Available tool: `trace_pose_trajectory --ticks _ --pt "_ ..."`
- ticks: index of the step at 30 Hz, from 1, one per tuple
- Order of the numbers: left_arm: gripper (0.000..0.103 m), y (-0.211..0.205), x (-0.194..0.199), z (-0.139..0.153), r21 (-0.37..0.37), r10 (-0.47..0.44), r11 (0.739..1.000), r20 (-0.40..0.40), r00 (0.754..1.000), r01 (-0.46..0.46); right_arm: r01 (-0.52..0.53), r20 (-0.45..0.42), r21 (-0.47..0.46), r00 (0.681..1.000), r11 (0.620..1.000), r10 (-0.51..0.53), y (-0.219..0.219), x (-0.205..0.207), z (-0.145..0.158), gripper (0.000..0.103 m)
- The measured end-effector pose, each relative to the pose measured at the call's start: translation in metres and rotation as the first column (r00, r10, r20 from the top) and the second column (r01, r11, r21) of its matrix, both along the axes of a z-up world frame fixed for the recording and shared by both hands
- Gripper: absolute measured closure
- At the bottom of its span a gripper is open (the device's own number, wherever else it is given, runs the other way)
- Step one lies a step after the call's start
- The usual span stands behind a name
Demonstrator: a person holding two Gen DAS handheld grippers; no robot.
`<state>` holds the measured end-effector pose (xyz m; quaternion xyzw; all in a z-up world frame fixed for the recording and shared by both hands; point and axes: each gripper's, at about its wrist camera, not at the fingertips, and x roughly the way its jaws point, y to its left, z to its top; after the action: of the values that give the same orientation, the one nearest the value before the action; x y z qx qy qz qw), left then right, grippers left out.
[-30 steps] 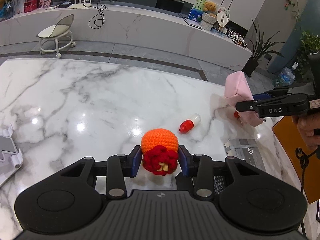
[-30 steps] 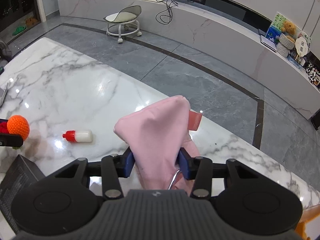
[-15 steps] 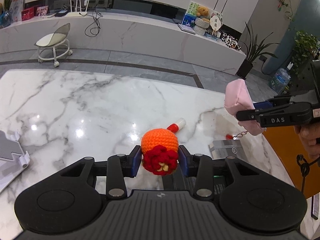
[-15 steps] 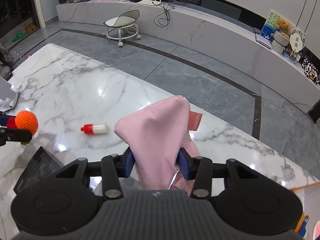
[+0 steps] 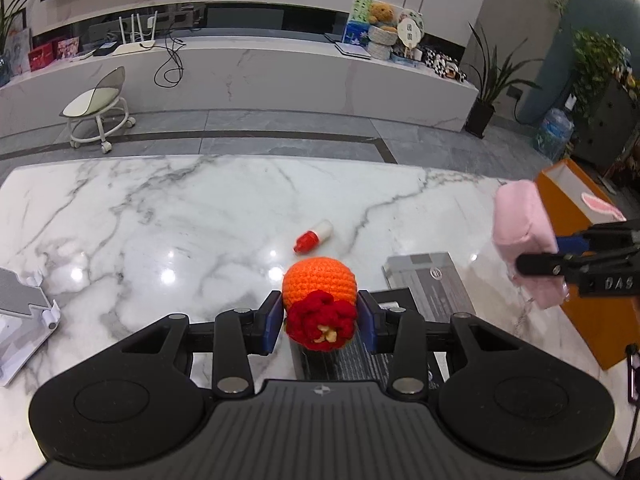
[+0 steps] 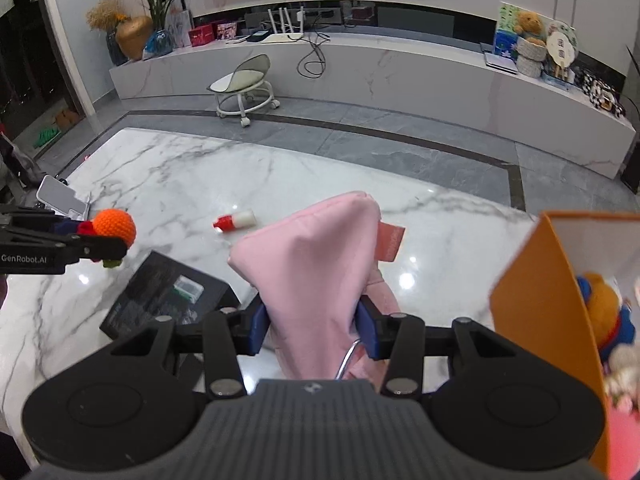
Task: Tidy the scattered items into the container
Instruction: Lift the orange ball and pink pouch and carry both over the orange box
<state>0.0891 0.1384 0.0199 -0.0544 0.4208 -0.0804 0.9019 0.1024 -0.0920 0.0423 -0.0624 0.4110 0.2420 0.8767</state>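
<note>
Left gripper (image 5: 320, 314): fingers clenched on the crochet ball (image 5: 319, 286), held clear above the marble table (image 5: 160, 232); the blue pads (image 5: 273, 322) press on both flanks of the ball.
Crochet ball: orange body with a red knitted flower and a pale centre facing the left wrist camera — from the right wrist view it hangs over the table's left part (image 6: 116, 227).
Right gripper (image 6: 312, 324): fingers closed on the pink pouch (image 6: 316, 272), which bulges up between the blue pads; a metal ring shows under the cloth by the right pad.
Pink pouch: lifted off the table, near its right edge, just beside the orange container (image 6: 536, 292); a small pink tab sticks out on its far side. In the left wrist view the pouch (image 5: 524, 236) stands in front of the container's near wall.
Orange container: open-topped box at the right edge of the table; inside it a plush toy (image 6: 608, 312) in orange and blue, and in the left wrist view a pink-and-white piece (image 5: 600, 206) I cannot identify.
Small bottle (image 5: 314, 236): white body, red cap, lying on its side on the table toward the middle — well apart from both grippers.
Dark box (image 6: 168, 296): flat on the table near its front edge, between the two grippers, below the left one.
Grey box (image 5: 432, 280): lies flat just beside the dark box, toward the container.
White stand (image 5: 20, 320): at the left edge of the table.
</note>
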Motion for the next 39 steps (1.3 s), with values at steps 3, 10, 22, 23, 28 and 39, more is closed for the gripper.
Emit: trace_pose_trajectory --ticks 3,10,22,23,28,39 --pt "0.058 -0.006 -0.003 0.000 0.010 -0.002 1.000 -0.005 1.000 0.002 0.024 0.015 0.022 1.000 0.999 -0.024 -0.019 -0.007 0.011 0.055" --pt "0.058 -0.027 -0.015 0.017 0.046 -0.024 0.999 0.047 0.999 0.022 0.002 0.082 0.101 0.997 0.995 -0.010 -0.051 -0.018 0.049 0.054" --pt "0.058 -0.058 -0.043 0.047 0.104 -0.055 0.993 0.074 0.996 0.048 -0.013 0.176 0.209 0.984 0.978 -0.025 -0.082 -0.037 0.100 0.054" --pt "0.058 -0.061 -0.045 0.054 0.112 -0.064 0.992 0.081 0.995 0.055 -0.014 0.184 0.216 0.982 0.976 -0.027 -0.084 -0.039 0.104 0.054" --pt "0.058 -0.089 -0.052 0.101 0.169 -0.135 0.980 0.152 0.979 0.109 -0.026 0.234 0.234 0.972 0.972 -0.030 -0.101 -0.054 0.120 0.054" --pt "0.058 -0.190 -0.062 0.193 0.198 -0.334 0.940 0.349 0.876 0.279 0.064 0.360 0.321 0.915 0.945 -0.184 -0.176 -0.068 0.172 0.054"
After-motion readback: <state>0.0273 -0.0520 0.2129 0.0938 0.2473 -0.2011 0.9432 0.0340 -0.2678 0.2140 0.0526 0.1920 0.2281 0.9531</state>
